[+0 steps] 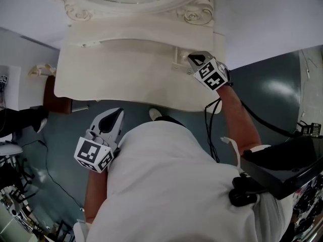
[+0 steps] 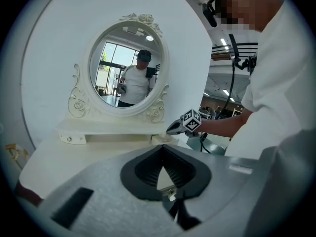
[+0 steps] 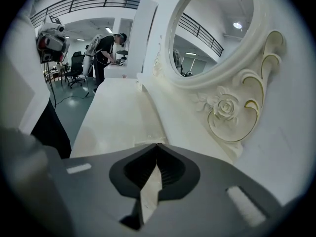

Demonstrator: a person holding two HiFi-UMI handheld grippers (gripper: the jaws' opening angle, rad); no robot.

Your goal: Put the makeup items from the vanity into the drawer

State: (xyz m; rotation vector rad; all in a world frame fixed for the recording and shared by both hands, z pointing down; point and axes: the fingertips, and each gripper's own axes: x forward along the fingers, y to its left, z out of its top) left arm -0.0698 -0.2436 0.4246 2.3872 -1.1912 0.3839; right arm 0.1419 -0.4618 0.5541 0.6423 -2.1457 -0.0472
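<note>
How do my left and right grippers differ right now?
The right gripper is out over the vanity, at its raised shelf; the left gripper hangs short of the vanity, above the floor. The right is beside the mirror frame; the left is by the torso. Both have jaws shut, nothing between.

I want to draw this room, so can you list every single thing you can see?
Cream-white carved wooden vanity table: one, white, against the wall in front of the person.
Oval mirror in a rose-carved frame: one, white, on top of the vanity.
Reddish-brown piece of furniture: one, at the vanity's left end.
Black boxy case: one, at the person's right.
Makeup items: none visible.
Person's white shirt: one, bottom middle.
Left gripper: one, grey, fingers together, held over the floor.
Right gripper: one, grey, fingers together, at the vanity's right end.
</note>
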